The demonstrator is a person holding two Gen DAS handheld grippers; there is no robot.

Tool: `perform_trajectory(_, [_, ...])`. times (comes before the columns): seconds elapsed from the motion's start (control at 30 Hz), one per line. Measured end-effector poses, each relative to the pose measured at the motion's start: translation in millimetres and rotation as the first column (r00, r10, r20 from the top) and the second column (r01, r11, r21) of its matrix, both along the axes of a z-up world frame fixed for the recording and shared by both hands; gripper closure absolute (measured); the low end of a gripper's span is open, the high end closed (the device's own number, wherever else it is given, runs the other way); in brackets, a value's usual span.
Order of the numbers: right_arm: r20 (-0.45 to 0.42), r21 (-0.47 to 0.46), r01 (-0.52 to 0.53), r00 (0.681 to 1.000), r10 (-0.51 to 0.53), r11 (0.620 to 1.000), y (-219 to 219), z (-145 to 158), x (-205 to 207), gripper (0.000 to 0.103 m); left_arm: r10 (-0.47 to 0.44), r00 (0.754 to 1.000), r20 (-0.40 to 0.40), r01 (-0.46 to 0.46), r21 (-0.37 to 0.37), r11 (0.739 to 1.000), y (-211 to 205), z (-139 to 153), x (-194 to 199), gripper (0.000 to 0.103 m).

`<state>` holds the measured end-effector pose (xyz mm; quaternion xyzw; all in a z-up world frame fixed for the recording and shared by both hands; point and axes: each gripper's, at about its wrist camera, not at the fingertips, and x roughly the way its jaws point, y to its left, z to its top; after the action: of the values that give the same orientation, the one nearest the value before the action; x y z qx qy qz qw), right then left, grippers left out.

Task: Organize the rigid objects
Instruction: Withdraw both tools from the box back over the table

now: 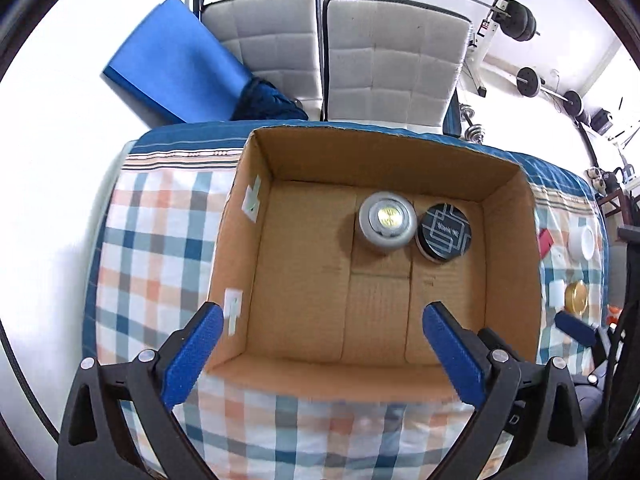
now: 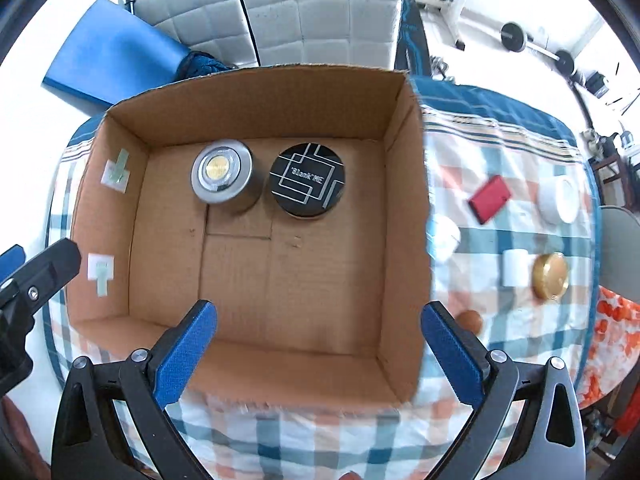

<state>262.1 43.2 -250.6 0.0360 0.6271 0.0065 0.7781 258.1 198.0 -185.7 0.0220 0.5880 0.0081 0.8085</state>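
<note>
two round tins, a silver-grey one [image 2: 222, 176] and a black one with white line print [image 2: 307, 185], are seen touching at about 12 o'clock on the floor of the open brown cardboard box [image 2: 404, 208]. both the left hand-held gripper [image 1: 322, 326] and right hand-held gripper [image 2: 318, 322] are spread wide, nothing held, above the box's near edge. judged between placements. unpacked at 3 o'clock on the plaid-covered bench [image 2: 500, 320]: red flat case [image 2: 490, 199], white round tub [image 2: 558, 199], gold-lidded jar [image 2: 550, 277], small white cylinder [image 2: 515, 268]. next move judged: right hand-held gripper carried rightward over the box wall, jaws lowered around one piece.
</note>
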Motion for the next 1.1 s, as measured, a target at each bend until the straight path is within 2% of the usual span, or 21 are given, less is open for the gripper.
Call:
perform_trajectory(0.23, [0.048, 0.037, -0.033, 0.998, 0.032, 0.999, -13.7, 28.2, -35.3, 0.0, 0.009, 1.0, 0.015, -0.009, 0.017, 1.0, -14.8, 16.0, -34.6, 0.001])
perform_trajectory(0.37, [0.067, 0.066, -0.035, 0.997, 0.031, 0.997, -31.7, 42.3, -48.9, 0.0, 0.022, 0.999, 0.032, -0.022, -0.004, 1.0, -27.8, 27.7, -48.6, 0.001])
perform_trajectory(0.53, [0.071, 0.088, -0.001, 0.997, -0.006, 0.996, -73.5, 57.1, -59.9, 0.0, -0.016, 0.997, 0.071, 0.017, -0.017, 1.0, -70.1, 46.1, -55.1, 0.001])
perform_trajectory(0.7, [0.062, 0.075, 0.088, 0.994, -0.092, 0.993, -142.6, 61.5, -62.2, 0.0, -0.088, 0.993, 0.079, 0.092, -0.047, 0.995, -136.4, 48.0, -47.0, 0.001])
perform_trajectory(0.9, [0.019, 0.021, 0.217, 0.976, -0.217, 0.976, -236.1, 39.2, -55.1, 0.0, -0.182, 0.983, 0.04, 0.184, -0.062, 0.981, -225.4, 24.1, -26.0, 0.001])
perform_trajectory(1.1, [-0.07, 0.027, 0.329, 0.943, -0.327, 0.944, -317.3, -15.8, -37.6, 0.0, -0.225, 0.974, -0.032, 0.223, -0.046, 0.974, -296.9, -22.0, 2.3, 0.001])
